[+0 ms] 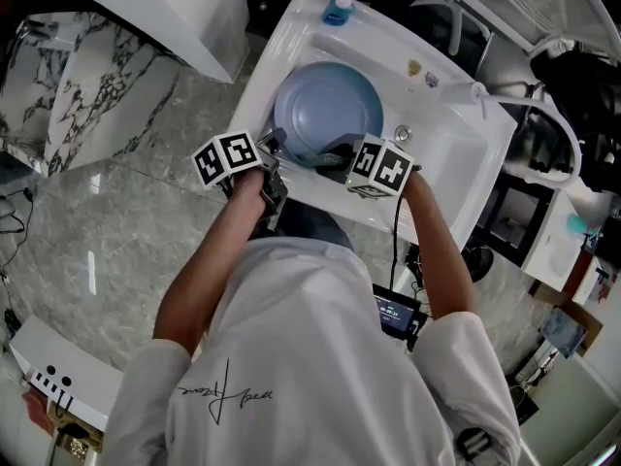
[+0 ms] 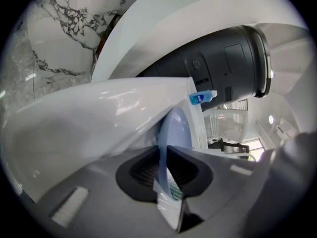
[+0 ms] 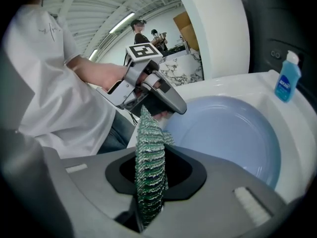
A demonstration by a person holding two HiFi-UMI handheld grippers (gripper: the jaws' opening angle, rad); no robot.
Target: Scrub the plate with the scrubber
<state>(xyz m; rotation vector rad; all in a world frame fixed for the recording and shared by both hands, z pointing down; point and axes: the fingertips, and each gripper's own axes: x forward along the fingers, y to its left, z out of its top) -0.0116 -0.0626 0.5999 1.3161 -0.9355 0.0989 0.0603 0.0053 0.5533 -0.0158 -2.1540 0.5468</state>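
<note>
A pale blue plate (image 1: 328,110) stands tilted in the white sink (image 1: 441,139). My left gripper (image 1: 275,155) is shut on the plate's near left rim; in the left gripper view the plate (image 2: 177,128) runs edge-on between the jaws of the left gripper (image 2: 163,168). My right gripper (image 1: 342,160) is shut on a green knitted scrubber (image 3: 148,172), which sticks up between its jaws beside the plate (image 3: 233,130). In the right gripper view the left gripper (image 3: 159,104) clamps the plate's edge just beyond the scrubber.
A blue soap bottle (image 1: 337,10) stands on the sink's far rim, also seen in the right gripper view as the bottle (image 3: 285,81). A drain fitting (image 1: 402,134) lies right of the plate. Marble-patterned floor (image 1: 87,231) spreads to the left. A dark round appliance (image 2: 218,63) sits behind the sink.
</note>
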